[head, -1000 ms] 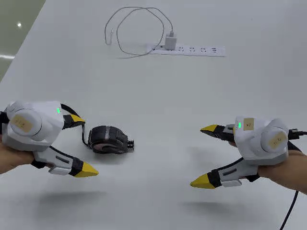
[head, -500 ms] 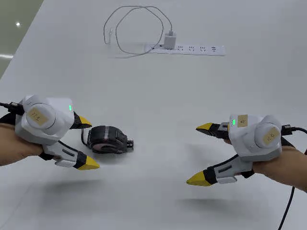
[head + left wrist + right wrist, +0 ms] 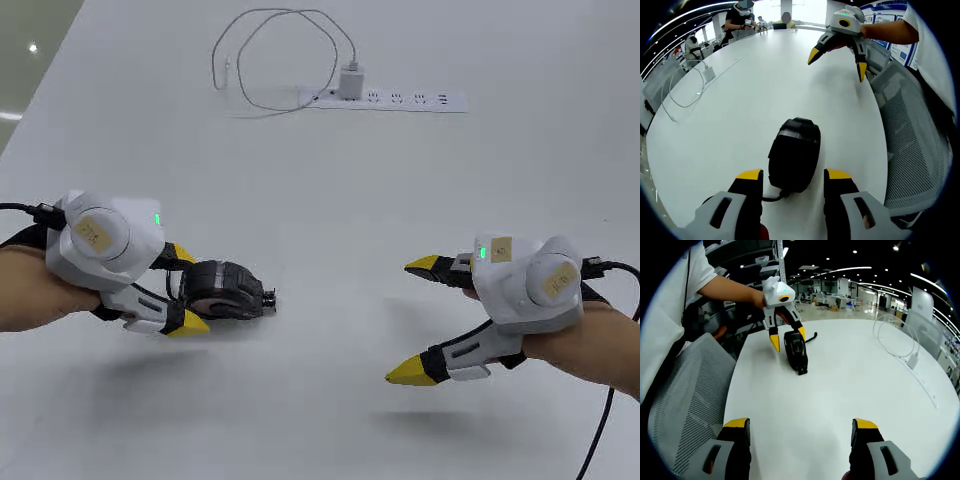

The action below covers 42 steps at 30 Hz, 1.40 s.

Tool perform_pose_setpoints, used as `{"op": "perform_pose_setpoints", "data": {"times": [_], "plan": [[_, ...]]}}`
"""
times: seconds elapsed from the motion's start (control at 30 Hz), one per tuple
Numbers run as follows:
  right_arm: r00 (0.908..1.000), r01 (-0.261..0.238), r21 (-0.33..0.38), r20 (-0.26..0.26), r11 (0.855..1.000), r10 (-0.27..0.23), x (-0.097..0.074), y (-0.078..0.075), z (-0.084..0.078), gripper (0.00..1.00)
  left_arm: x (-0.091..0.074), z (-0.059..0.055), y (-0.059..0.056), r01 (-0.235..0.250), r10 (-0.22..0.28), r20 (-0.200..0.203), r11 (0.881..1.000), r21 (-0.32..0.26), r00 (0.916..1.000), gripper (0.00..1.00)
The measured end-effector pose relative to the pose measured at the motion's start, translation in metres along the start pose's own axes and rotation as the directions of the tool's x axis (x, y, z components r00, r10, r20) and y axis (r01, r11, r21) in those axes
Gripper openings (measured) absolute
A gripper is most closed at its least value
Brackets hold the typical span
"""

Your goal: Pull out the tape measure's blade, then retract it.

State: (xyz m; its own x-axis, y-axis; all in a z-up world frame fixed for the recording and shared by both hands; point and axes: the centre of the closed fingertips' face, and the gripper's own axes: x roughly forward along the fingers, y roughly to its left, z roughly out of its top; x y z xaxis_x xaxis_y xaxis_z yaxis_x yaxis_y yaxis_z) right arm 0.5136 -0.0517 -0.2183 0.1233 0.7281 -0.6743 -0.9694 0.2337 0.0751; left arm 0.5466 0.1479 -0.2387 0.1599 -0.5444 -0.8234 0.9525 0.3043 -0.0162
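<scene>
A black tape measure (image 3: 225,290) lies on the white table (image 3: 320,200), its blade drawn in and the hook tip pointing right. My left gripper (image 3: 190,290) is open, with a yellow-tipped jaw on each side of the case's rear end. In the left gripper view the tape measure (image 3: 795,152) sits just ahead of and between the fingertips (image 3: 750,175), close but apart from them. My right gripper (image 3: 412,320) hangs open over bare table to the right, well apart from the tape measure (image 3: 796,351). It holds nothing.
A white power strip (image 3: 400,100) with a plugged-in charger (image 3: 352,80) and a looped cable (image 3: 270,50) lies at the far side. The table's left edge (image 3: 40,90) runs diagonally. A grey mesh chair (image 3: 685,390) stands near the table's near edge.
My left gripper has moved right and its jaws now flank the tape measure's rear. The right gripper has drifted slightly left. The tape measure has stayed in place.
</scene>
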Motion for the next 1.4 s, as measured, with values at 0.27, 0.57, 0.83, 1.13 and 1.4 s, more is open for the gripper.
{"op": "perform_pose_setpoints", "data": {"times": [0.27, 0.57, 0.83, 1.13, 1.4], "plan": [[1.0, -0.006, -0.001, -0.001, 1.0, 0.006, 0.002, 0.001, 0.0, 0.8, 0.002, -0.001, 0.002, -0.004, 0.004, -0.01, 1.0, 0.006, 0.9999, 0.37], [1.0, -0.006, -0.002, -0.002, 1.0, 0.006, 0.002, 0.001, 0.0, 0.79, 0.005, -0.001, 0.004, -0.006, 0.006, -0.015, 1.0, 0.014, 0.9999, 0.34], [1.0, -0.005, -0.005, 0.0, 1.0, 0.005, 0.004, 0.0, -0.001, 0.75, 0.008, -0.002, 0.001, 0.012, -0.011, -0.02, 0.999, 0.034, 0.9997, 0.29], [0.9999, 0.003, -0.011, 0.011, 1.0, -0.003, 0.007, -0.003, 0.003, 0.72, 0.009, -0.003, 0.002, 0.023, -0.021, -0.03, 0.998, 0.057, 0.9993, 0.29], [0.9994, 0.006, -0.025, 0.033, 1.0, -0.005, 0.014, -0.009, 0.011, 0.67, 0.009, -0.003, 0.003, 0.025, -0.023, -0.032, 0.997, 0.071, 0.9992, 0.28]]}}
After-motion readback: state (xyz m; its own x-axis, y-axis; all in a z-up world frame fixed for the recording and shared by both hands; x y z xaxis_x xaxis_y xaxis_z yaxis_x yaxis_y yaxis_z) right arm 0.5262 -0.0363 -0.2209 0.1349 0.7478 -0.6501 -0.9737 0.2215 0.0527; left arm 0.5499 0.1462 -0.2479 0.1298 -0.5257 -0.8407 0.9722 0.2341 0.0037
